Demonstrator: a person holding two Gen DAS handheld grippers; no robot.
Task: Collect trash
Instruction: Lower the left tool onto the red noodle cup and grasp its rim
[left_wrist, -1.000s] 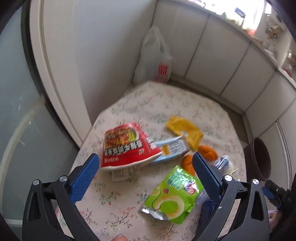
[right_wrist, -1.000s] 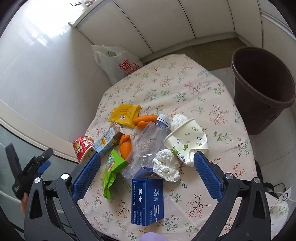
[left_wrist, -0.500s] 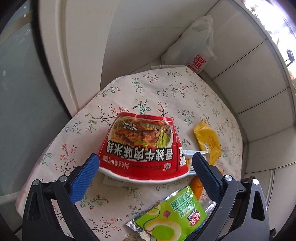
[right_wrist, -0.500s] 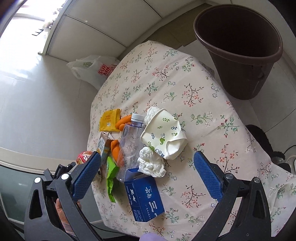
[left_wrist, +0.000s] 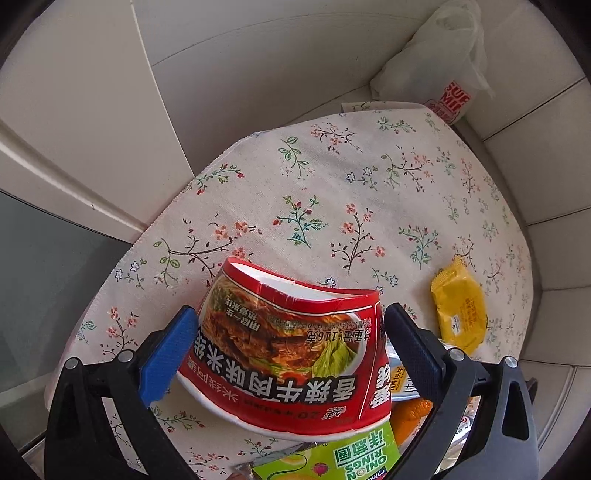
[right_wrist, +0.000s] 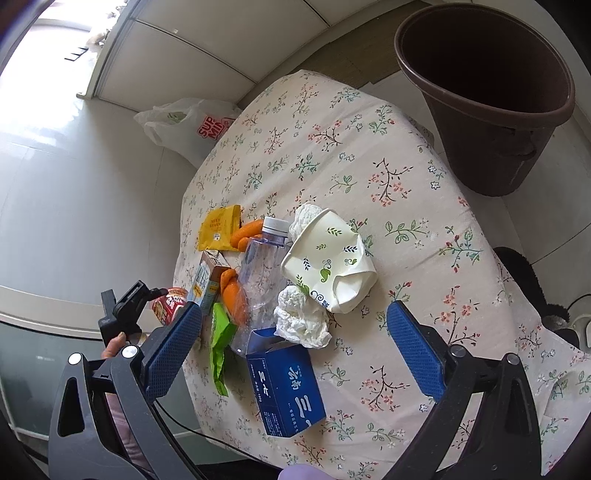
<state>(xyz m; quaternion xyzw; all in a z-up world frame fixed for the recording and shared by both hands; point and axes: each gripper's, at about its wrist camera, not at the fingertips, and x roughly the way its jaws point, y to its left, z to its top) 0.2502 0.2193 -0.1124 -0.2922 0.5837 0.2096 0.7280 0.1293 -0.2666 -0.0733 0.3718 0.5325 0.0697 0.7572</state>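
At the table's near left edge, the left gripper (left_wrist: 290, 345) has its two blue pads on either side of a red instant-noodle cup (left_wrist: 291, 354) lying on its side with the open mouth facing away; the pads sit at the cup's walls, the cup is dented along its rim, and the claw appears to be pinching it. The flowered tablecloth (left_wrist: 369, 192) covers the whole table top. Below the cup lies a green onion-rings bag (left_wrist: 332, 461), and to the right of it orange peel (left_wrist: 408, 417) and the corner of a small drink carton (left_wrist: 400, 380) peek out. A yellow snack packet (left_wrist: 460, 314) rests toward the right edge, apart from the cup.

The right gripper (right_wrist: 293, 349) hovers above the near edge with its claw spread wide and nothing between the pads. Beneath it stands a blue carton box (right_wrist: 288, 387) with a crumpled white tissue (right_wrist: 301, 319) on its open top. Just beyond lie a crushed paper cup with leaf print (right_wrist: 328, 266), a clear plastic bottle (right_wrist: 258, 273) with a white cap, and a second tissue wad (right_wrist: 304, 218) against the cup's rim.

A brown waste bin (right_wrist: 487, 96) stands on the floor past the table's far right corner. A white plastic shopping bag (right_wrist: 188, 125) sits on the floor by the far left corner.
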